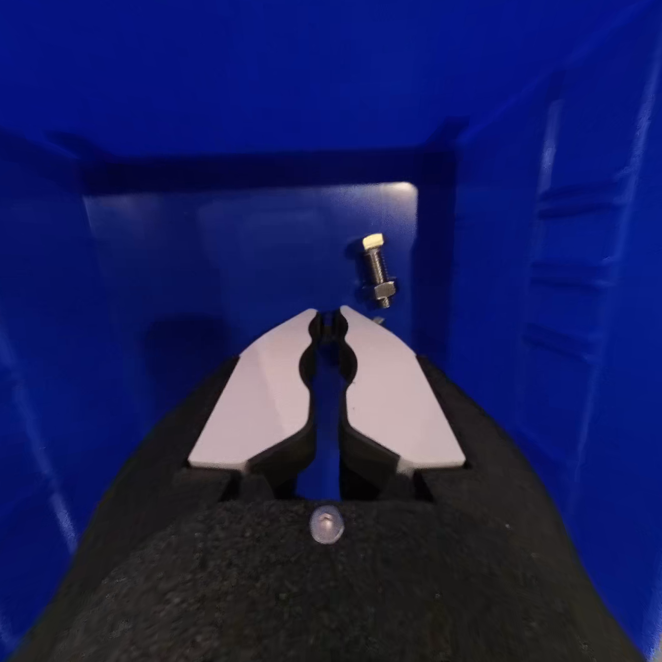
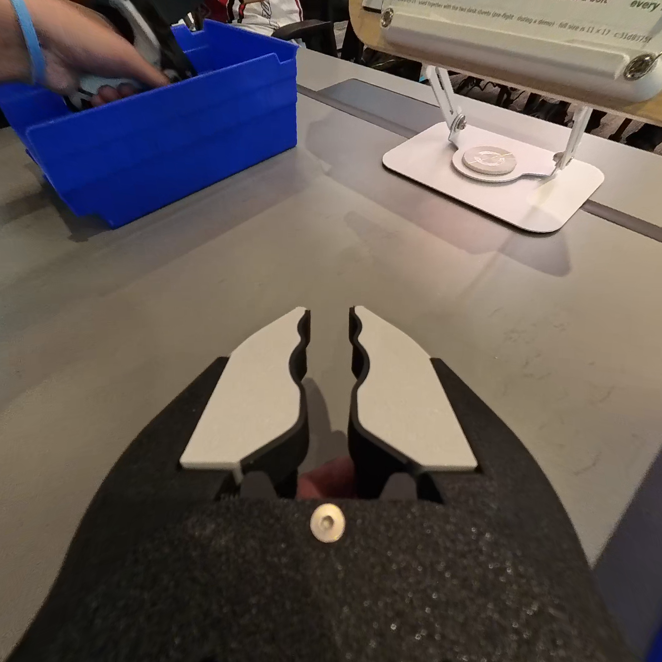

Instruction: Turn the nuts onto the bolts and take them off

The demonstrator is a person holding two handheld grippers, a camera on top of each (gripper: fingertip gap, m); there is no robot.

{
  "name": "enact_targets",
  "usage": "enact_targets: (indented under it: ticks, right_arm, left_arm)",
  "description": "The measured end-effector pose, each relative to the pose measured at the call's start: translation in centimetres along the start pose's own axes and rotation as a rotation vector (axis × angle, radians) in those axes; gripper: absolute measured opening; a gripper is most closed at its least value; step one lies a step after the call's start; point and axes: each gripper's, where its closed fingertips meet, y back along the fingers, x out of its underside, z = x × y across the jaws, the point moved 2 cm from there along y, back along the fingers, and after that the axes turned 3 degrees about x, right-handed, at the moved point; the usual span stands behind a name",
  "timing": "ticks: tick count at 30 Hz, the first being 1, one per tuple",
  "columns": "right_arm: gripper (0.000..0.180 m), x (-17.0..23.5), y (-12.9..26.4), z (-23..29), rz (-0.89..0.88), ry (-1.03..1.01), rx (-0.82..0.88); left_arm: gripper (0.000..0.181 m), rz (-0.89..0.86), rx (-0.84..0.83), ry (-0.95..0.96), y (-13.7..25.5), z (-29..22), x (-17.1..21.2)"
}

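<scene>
Two sets of fingers: my left gripper (image 1: pixel 329 315), reaching down inside the blue bin (image 2: pixel 161 150), is nearly closed on something small I cannot make out, just beside a bolt (image 1: pixel 376 267) with its nut (image 1: pixel 382 289) threaded on, while my right gripper (image 2: pixel 329 318) hovers spread and empty over the grey counter (image 2: pixel 358 258), likely waiting to help.

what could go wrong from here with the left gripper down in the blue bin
1. The left gripper is nearly closed on something small and dark at its tips; what it is cannot be told, and so shallow a pinch may slip.
2. A bolt with its nut lies just beyond the right fingertip, so a sideways move could knock it.
3. The blue bin has tall walls close around the gripper, which may catch on lifting out.
</scene>
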Motion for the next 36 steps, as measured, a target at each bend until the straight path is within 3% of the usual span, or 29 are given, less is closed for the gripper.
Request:
enact_targets:
  ticks: [9, 14, 18, 22, 26, 30, 33, 36]
  right_arm:
    - [0.020, -0.1, -0.1, 0.2, -0.008, -0.004, -0.015]
    - [0.018, -1.0, 0.3, 0.3, -0.064, 0.035, -0.006]
    - [0.017, -2.0, 0.9, 1.0, -0.136, 0.064, -0.041]
    - [0.026, -2.9, 1.5, 3.3, -0.197, -0.072, -0.273]
    - [0.051, -4.3, 1.8, 5.8, -0.324, -0.139, -0.474]
    - [0.070, -5.7, 0.5, 7.2, -0.501, -0.079, -0.479]
    - [0.080, -5.3, -1.0, 8.5, -0.453, -0.085, -0.535]
    - [0.065, -6.0, -1.2, 7.8, -0.506, -0.058, -0.451]
  left_arm:
    - [0.007, -0.402, 0.237, -0.050, 7.8, -1.2, -3.0]
    - [0.006, -0.802, 0.399, -0.157, 16.1, -8.0, -4.0]
    - [0.006, -1.081, 0.351, -0.273, 20.0, -14.7, -2.7]
    - [0.006, -1.265, 0.294, -0.415, 20.3, -21.3, 0.3]
    - [0.006, -1.302, 0.295, -0.526, 17.6, -25.5, 3.4]
    - [0.006, -1.275, 0.331, -0.605, 15.5, -27.8, 5.4]
    - [0.006, -1.254, 0.368, -0.653, 15.0, -28.8, 6.0]
    - [0.006, -1.198, 0.470, -0.622, 14.8, -29.3, 6.3]
